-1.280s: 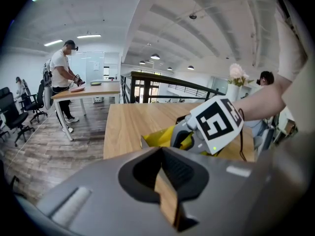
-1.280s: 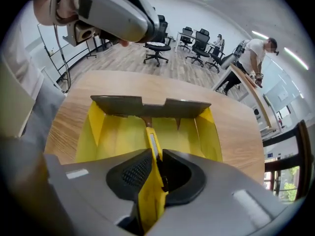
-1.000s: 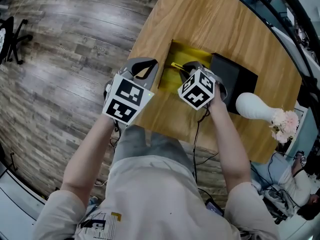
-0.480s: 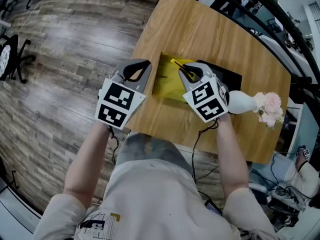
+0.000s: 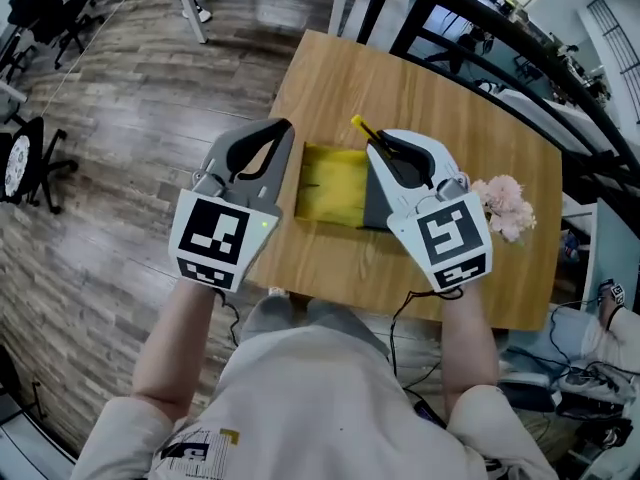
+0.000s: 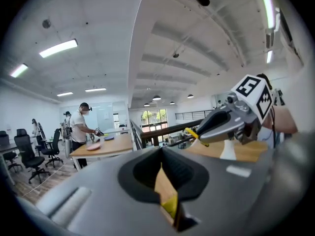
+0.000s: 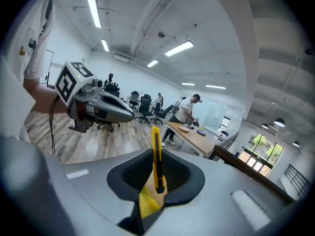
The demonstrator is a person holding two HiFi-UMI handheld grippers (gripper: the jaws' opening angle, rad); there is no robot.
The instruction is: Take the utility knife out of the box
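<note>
The yellow utility knife (image 5: pixel 359 127) sticks out past the tips of my right gripper (image 5: pixel 372 141), which is shut on it high above the table. In the right gripper view the knife (image 7: pixel 156 154) stands upright between the jaws. Below lies the open yellow box (image 5: pixel 328 182) on the wooden table (image 5: pixel 420 78), its black lid (image 5: pixel 374 206) mostly hidden under the right gripper. My left gripper (image 5: pixel 283 128) is raised beside it to the left, shut and holding nothing. The left gripper view shows the right gripper (image 6: pixel 227 120) with the knife's tip (image 6: pixel 193 131).
A white vase with pink flowers (image 5: pixel 503 208) stands right of the box, partly behind the right gripper. A black railing (image 5: pixel 470 38) runs past the table's far side. A person (image 6: pixel 79 124) stands at another table in the distance; office chairs (image 5: pixel 30 8) stand far left.
Both grippers have risen well above the table. The right one has lifted the utility knife up out of the yellow box. The left stayed shut and empty.
</note>
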